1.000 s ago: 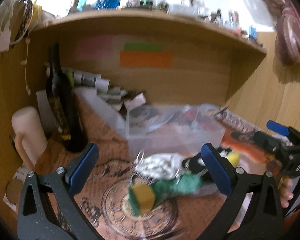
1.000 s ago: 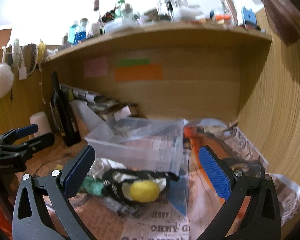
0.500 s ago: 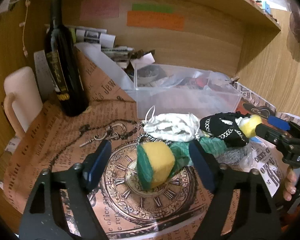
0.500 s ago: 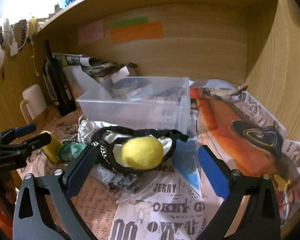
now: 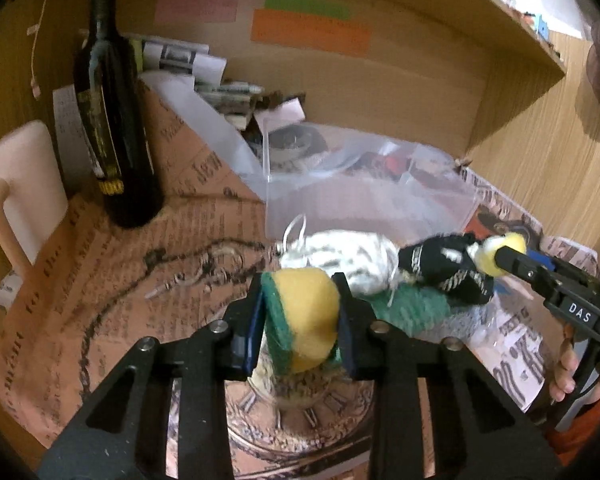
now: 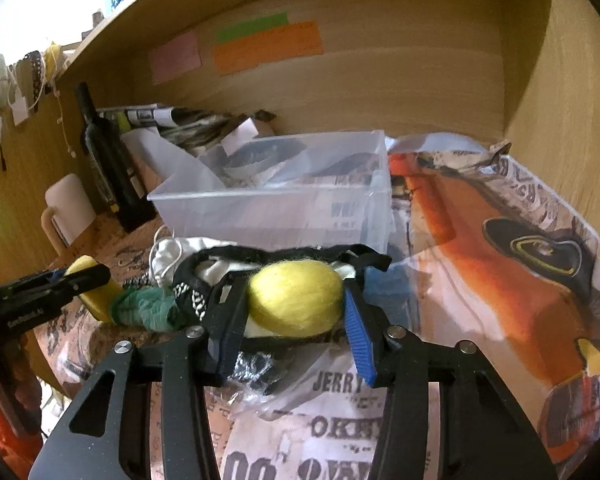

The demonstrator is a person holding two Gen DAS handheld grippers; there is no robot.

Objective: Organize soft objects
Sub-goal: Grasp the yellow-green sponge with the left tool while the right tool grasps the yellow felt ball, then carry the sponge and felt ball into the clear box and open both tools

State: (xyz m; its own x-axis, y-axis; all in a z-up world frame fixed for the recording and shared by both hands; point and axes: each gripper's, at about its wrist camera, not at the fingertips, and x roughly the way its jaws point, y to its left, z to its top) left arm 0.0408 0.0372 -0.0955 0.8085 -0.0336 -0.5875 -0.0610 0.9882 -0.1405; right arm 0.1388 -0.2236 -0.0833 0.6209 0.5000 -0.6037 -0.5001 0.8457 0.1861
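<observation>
My left gripper is shut on a yellow and green sponge just above the clock-print paper. The sponge also shows in the right wrist view. My right gripper is shut on a yellow wool ball, which lies on a black strap. The ball also shows in the left wrist view. Between the grippers lie a white cloth, a black patterned cloth and a green cloth. A clear plastic bin stands right behind the pile.
A dark wine bottle and a cream mug stand at the left. A chain lies on the paper. Rolled newspapers lie at the back. A blue sponge and crumpled plastic lie by the ball.
Both grippers have moved forward and closed: the left one on the sponge, the right one on the yellow ball. One second ago both were open and farther back.
</observation>
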